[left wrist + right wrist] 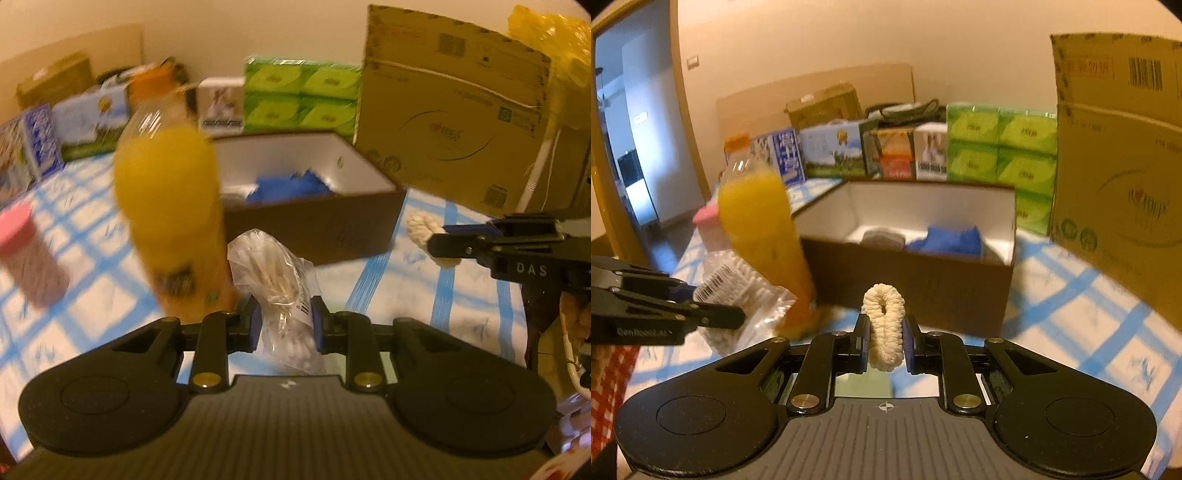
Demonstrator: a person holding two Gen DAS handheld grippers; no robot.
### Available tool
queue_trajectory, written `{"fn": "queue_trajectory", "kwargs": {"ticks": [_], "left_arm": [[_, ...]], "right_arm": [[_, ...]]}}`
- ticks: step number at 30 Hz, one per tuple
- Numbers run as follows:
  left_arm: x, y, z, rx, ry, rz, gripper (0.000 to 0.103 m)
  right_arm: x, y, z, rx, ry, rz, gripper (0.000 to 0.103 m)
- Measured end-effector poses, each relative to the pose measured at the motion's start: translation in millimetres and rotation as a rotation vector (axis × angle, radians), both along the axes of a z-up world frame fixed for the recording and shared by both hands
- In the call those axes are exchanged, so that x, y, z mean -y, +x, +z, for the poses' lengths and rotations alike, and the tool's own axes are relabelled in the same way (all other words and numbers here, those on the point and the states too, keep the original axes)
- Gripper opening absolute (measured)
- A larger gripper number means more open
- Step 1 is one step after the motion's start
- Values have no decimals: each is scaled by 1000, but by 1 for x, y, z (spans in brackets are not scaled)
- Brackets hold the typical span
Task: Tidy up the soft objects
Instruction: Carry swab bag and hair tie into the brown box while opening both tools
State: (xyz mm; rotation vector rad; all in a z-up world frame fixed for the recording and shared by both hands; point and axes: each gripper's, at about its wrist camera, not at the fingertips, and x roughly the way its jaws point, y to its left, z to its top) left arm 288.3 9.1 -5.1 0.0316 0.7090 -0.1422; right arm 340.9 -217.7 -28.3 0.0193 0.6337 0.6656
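Observation:
My left gripper (283,323) is shut on a clear plastic bag of cotton swabs (275,284), held above the checked tablecloth; the same bag (738,291) shows at the left of the right wrist view. My right gripper (884,339) is shut on a cream scrunchie (884,321), which also shows at the right of the left wrist view as a cream scrunchie (424,227). Ahead of both stands an open brown box (923,280), its rim (314,218) close in front, with a blue cloth (947,240) and a grey item (882,238) inside.
A tall bottle of orange juice (166,206) stands just left of the box, close to the bag. A pink-lidded jar (26,254) is further left. A large cardboard carton (454,122) rises at the right. Green tissue packs (301,98) and small cartons line the back.

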Motion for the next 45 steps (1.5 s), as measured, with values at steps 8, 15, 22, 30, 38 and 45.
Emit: {"fn": "queue_trajectory", "kwargs": {"ticks": [8,15,22,30,38,45], "left_arm": [[27,61,38,43,52,-28,24],[42,119,53,27,80,-19,24],[49,171,46,-1,128,7,24],[46,211,15,-76,124,49,24],[44,232,-10,-130,78,63,32],[39,235,-16,-140,103,120,57]], "right_arm": [[10,53,33,-3,23,-8,19],[6,101,40,-17,25,-1,19],[3,155,24,-79,-4,-28,19],[-3,188,2,-97,-67,-19,19],[-6,203,-15,-114,-94,-13,19],[-8,204,-21,-132,-92,-3,19]]}}
